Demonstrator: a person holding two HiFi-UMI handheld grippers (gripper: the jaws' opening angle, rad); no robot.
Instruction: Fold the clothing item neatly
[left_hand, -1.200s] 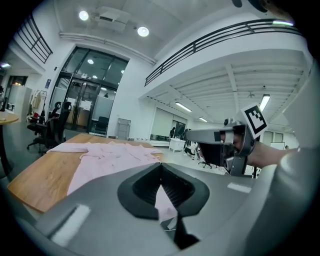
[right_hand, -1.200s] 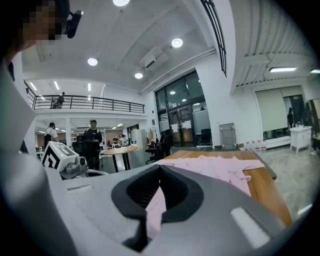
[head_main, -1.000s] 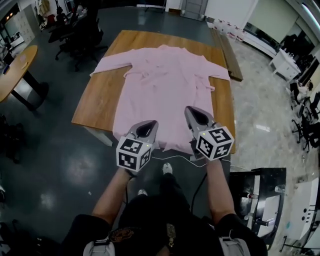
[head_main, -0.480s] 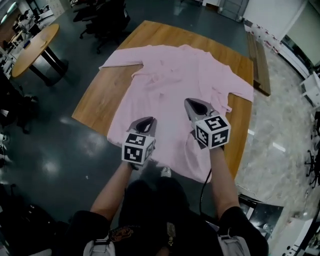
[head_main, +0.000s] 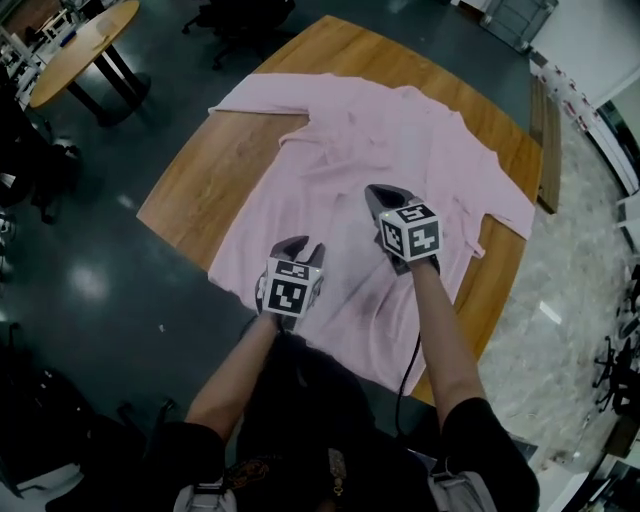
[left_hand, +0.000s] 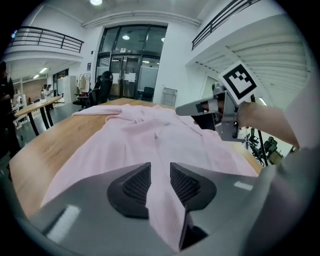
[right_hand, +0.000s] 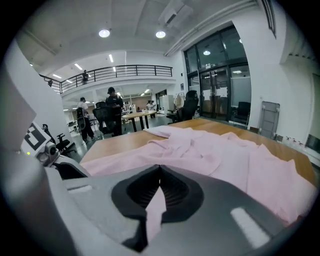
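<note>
A pink long-sleeved garment (head_main: 340, 150) lies spread flat on the wooden table (head_main: 215, 175), its hem hanging over the near edge. My left gripper (head_main: 300, 243) hovers low over the hem's left part. Its jaws have just been opening and now stand apart (left_hand: 160, 170); the pink cloth shows through the gap, and the pads do not press on it. My right gripper (head_main: 375, 190) is further in, over the garment's lower middle. Its tips meet (right_hand: 160, 169), shut on nothing, with the cloth lying beyond them.
A round wooden table (head_main: 80, 45) and office chairs (head_main: 245, 15) stand beyond the table's left. A long bench (head_main: 545, 110) runs along its right side. People stand far off (right_hand: 112, 107). A cable (head_main: 405, 385) hangs from the right gripper.
Both grippers have moved forward and down, from the table's near edge to low over the garment's lower part. The left jaws have parted. The right jaws stay shut.
</note>
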